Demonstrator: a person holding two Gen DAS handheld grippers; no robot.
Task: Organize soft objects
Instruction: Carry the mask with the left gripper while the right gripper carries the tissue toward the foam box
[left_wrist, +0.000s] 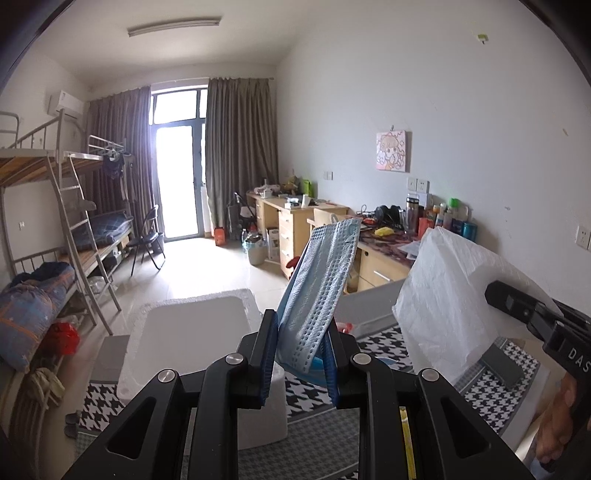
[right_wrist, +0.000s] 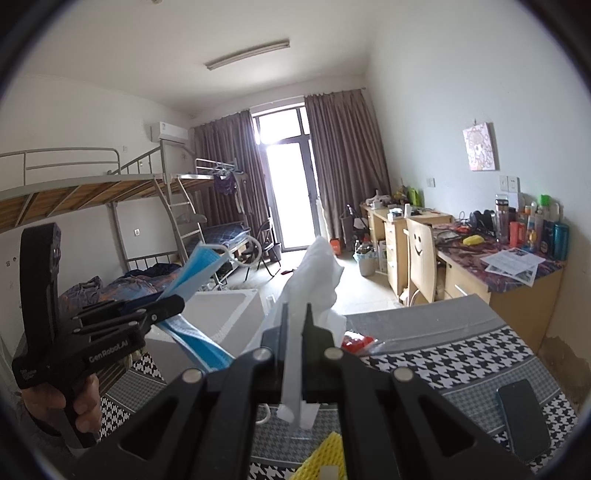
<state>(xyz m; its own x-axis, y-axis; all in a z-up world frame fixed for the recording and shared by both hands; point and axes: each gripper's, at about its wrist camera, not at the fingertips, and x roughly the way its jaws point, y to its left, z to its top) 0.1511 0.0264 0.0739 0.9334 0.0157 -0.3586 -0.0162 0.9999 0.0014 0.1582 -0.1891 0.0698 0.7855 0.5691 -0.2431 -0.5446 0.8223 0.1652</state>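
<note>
A stack of blue face masks (left_wrist: 321, 273) stands up between the blue pads of my left gripper (left_wrist: 301, 325), which is shut on its lower end. From the right wrist view the same masks (right_wrist: 199, 266) stick out of the left gripper (right_wrist: 173, 304), held by a hand (right_wrist: 81, 402). My right gripper (right_wrist: 296, 308) is shut on a thin white plastic bag (right_wrist: 317, 269) that rises crumpled above its fingers. In the left wrist view that bag (left_wrist: 443, 291) hangs to the right of the masks, with the right gripper (left_wrist: 496, 293) behind it.
Below both grippers lies a table with a houndstooth cloth (right_wrist: 461, 354). On it are a dark phone (right_wrist: 522, 421), a red packet (right_wrist: 354, 339) and a yellow foam piece (right_wrist: 325, 458). A white foam box (left_wrist: 192, 332) stands at the left. Desks line the right wall and bunk beds the left.
</note>
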